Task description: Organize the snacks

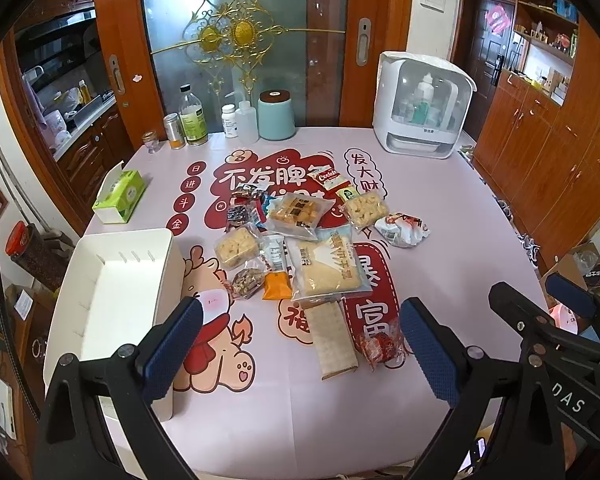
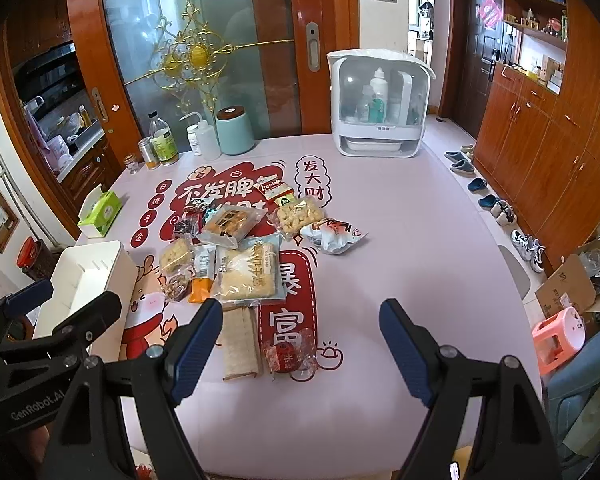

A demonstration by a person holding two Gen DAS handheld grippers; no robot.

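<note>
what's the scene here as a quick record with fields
setting: table with printed pink cloth
snacks: loose pile mid-table, none in the bin
bin: white bin at the table's left edge, nothing seen inside
nearest snacks: cracker sleeve and red candy
left claw: open, holding nothing
right claw: open, holding nothing
back row: bottles, teal canister, white appliance

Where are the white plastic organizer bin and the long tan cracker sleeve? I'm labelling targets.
white plastic organizer bin [image 1: 116, 300], left wrist view, inner floor.
long tan cracker sleeve [image 2: 240, 340], right wrist view, middle of wrapper.
</note>
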